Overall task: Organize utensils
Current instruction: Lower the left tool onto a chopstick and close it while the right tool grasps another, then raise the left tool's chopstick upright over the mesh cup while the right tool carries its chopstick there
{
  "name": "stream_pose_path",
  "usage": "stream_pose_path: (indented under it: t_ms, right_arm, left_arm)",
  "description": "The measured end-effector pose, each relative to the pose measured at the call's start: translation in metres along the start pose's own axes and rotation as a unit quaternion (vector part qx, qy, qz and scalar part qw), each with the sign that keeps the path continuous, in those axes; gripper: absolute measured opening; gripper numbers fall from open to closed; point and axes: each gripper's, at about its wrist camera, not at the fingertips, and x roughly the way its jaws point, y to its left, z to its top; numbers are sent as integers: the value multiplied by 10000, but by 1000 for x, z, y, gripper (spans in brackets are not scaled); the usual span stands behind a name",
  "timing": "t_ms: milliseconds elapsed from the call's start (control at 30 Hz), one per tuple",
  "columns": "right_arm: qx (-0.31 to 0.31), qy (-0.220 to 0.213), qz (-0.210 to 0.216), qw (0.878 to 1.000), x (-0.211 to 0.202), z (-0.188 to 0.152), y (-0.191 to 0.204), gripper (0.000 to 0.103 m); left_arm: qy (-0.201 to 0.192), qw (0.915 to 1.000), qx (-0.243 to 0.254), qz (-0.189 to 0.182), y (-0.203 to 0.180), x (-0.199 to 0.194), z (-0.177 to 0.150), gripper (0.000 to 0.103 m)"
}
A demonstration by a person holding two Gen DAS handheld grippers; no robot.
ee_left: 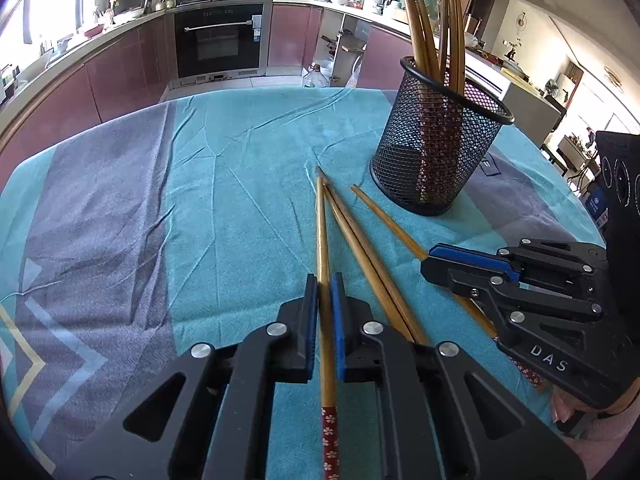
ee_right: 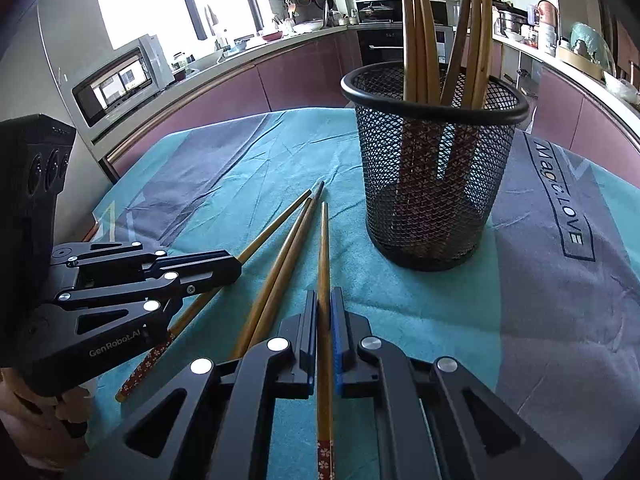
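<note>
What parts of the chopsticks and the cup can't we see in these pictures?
- Tops of the chopsticks in the mesh cup: cut off by the top edge in both views.
- Decorated end of the chopstick in the left hand-held gripper: runs off the bottom edge, left view.
- Far-right chopstick: its lower part is hidden under the right hand-held gripper, left view.
- Exact count in the cup: the mesh blurs their lower ends.

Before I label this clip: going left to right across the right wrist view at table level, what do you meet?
Left tongs → chopstick they straddle → two loose chopsticks → chopstick between the right tongs → mesh holder → "LOVE" lettering on the cloth.
</note>
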Motion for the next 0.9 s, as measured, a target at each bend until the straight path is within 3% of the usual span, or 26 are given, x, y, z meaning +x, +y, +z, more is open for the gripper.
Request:
stream_pose_path:
  t_ms: [433, 900]
  right_arm:
    - [179, -623, 626, 9959, -53, 5, -9, 5]
    - [305, -1232, 780, 9888, -97, 11, -21, 5]
  left_arm:
    - [-461, 9968, -46, -658, 4, -49, 10, 8]
    - [-1037, 9851, -58, -1370, 2, -105, 21, 8]
